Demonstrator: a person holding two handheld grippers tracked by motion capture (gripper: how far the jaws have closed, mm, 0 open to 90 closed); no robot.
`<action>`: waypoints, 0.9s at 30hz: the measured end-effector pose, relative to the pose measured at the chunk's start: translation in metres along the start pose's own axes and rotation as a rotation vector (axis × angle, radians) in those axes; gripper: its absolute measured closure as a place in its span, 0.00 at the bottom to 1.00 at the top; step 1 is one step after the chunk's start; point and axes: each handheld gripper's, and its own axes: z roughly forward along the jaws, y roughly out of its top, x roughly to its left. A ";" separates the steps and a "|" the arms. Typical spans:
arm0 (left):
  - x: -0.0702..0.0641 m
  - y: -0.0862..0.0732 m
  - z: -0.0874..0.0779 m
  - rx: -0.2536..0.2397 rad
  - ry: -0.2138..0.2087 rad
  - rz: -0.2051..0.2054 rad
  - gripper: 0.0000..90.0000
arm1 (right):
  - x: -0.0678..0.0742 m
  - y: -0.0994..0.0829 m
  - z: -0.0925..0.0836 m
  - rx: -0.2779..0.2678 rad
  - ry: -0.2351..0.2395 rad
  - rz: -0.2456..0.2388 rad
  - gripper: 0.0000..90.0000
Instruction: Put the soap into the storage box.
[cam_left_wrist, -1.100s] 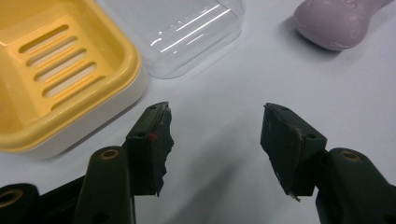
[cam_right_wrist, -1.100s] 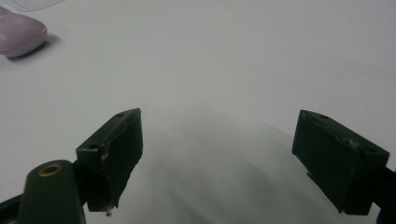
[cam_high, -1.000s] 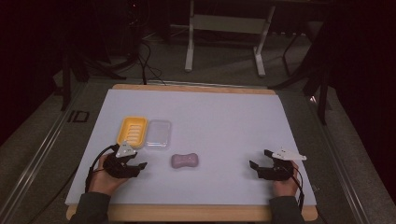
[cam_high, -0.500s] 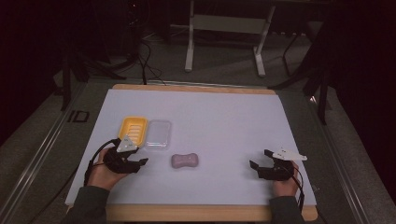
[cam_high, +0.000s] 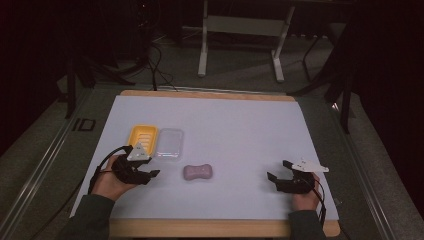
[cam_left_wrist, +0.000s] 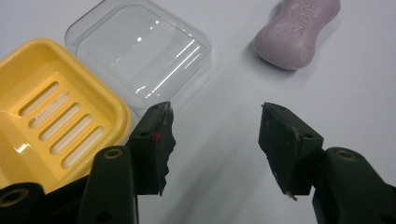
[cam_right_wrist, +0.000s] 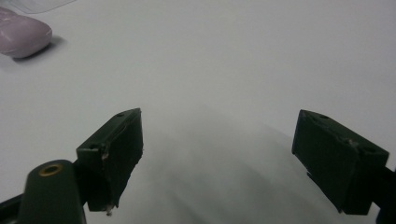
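Note:
A pink bar of soap (cam_high: 197, 172) (cam_left_wrist: 297, 31) (cam_right_wrist: 21, 33) lies on the white table sheet, near the front middle. A yellow slotted soap dish (cam_high: 142, 136) (cam_left_wrist: 51, 116) sits left of it, with its clear plastic lid (cam_high: 170, 143) (cam_left_wrist: 140, 56) beside it. My left gripper (cam_high: 150, 175) (cam_left_wrist: 215, 135) hovers just in front of the dish and lid; its jaws have just been closing, still apart with nothing between them. My right gripper (cam_high: 275, 175) (cam_right_wrist: 219, 158) rests at the front right, open and empty, well away from the soap.
The white sheet (cam_high: 240, 135) covers a wooden-edged table (cam_high: 210, 93). Beyond the far edge, on the dark floor, stand a metal stand's legs (cam_high: 240, 45) and cables (cam_high: 155, 60).
My left gripper has risen a little and shifted slightly toward the dish. The right gripper, soap, dish and lid have not moved.

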 end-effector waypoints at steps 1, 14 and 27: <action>0.000 0.001 0.000 0.006 0.002 0.008 0.50 | 0.000 0.000 0.000 0.000 0.000 0.001 0.18; -0.003 0.012 0.004 0.017 -0.013 0.053 0.52 | 0.000 0.000 -0.001 -0.001 0.003 0.001 0.18; -0.006 0.023 0.011 0.026 -0.035 0.084 0.51 | -0.001 0.000 -0.001 -0.005 0.009 0.002 0.18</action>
